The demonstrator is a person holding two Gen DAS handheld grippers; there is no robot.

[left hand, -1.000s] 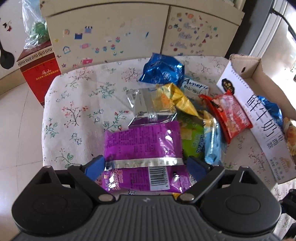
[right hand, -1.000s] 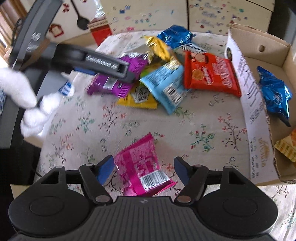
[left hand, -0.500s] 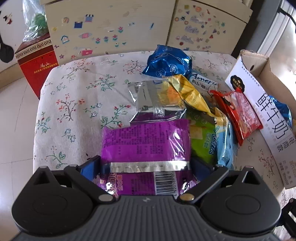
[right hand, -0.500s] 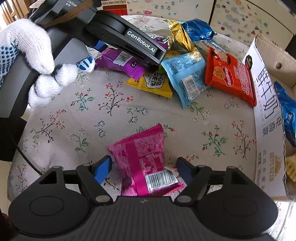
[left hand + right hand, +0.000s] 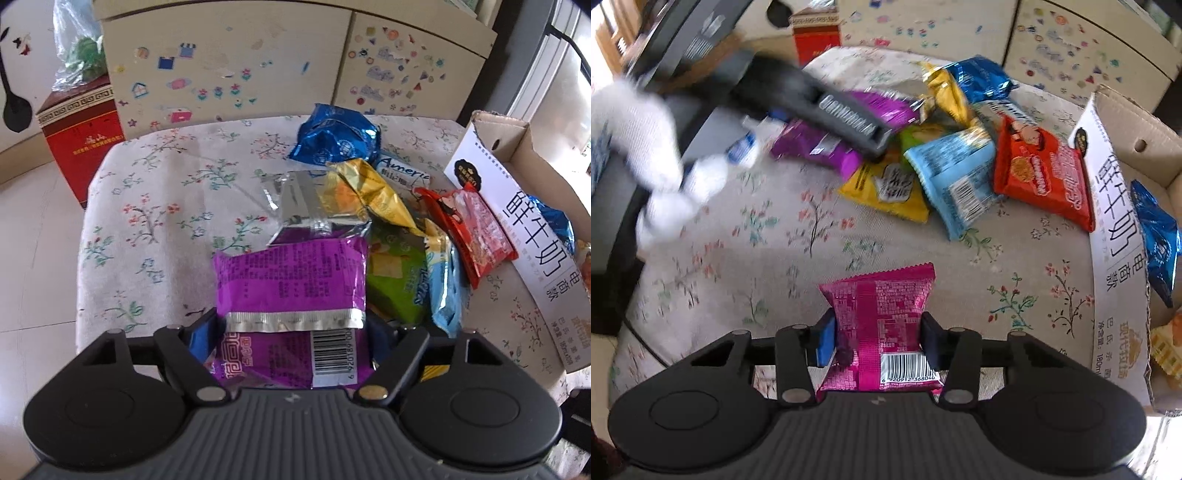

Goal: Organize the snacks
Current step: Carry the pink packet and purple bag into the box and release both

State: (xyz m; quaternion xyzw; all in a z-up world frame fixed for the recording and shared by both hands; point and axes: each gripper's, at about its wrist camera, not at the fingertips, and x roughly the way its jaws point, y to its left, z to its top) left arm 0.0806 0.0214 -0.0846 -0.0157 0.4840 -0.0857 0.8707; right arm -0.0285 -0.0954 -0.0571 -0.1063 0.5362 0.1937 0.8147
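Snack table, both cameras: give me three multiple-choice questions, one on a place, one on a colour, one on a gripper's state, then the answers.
1. Where is the cardboard box?
A. right of the pile
B. left of the pile
C. under the table

2. What colour is the packet between the right gripper's fingers?
A. green
B. pink
C. white

3. The left gripper is:
A. empty
B. around the purple packet
C. inside the box

Answers: 1 A, the box stands at the right table edge; 2 B, the pink packet is pinched by both pads; 3 B, its fingers flank the purple packet.
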